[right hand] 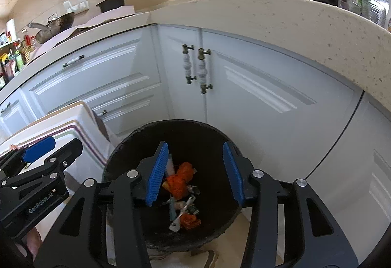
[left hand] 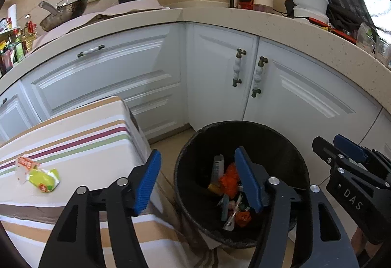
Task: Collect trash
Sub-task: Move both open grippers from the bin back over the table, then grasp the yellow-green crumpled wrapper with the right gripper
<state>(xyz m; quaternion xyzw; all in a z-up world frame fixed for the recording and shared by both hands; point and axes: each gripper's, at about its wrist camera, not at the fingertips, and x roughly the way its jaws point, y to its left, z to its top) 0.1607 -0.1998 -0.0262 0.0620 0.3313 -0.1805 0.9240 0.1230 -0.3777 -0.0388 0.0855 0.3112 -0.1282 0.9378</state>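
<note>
Hovering over the bin (left hand: 193,145), your left gripper (left hand: 198,182) and right gripper (right hand: 195,172) stood open, empty; wrappers (left hand: 39,173) left of them needed a centred pinch.

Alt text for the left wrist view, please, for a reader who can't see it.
The open, empty left claw hangs over a black trash bin holding wrappers. Two wrappers lie on the striped tablecloth at left; the right claw shows at right.

White letters "DAS" are showing on the black body of the right gripper (left hand: 352,153). "GenRobot.AI" is showing in white on the black body of the left gripper (right hand: 52,148).
</note>
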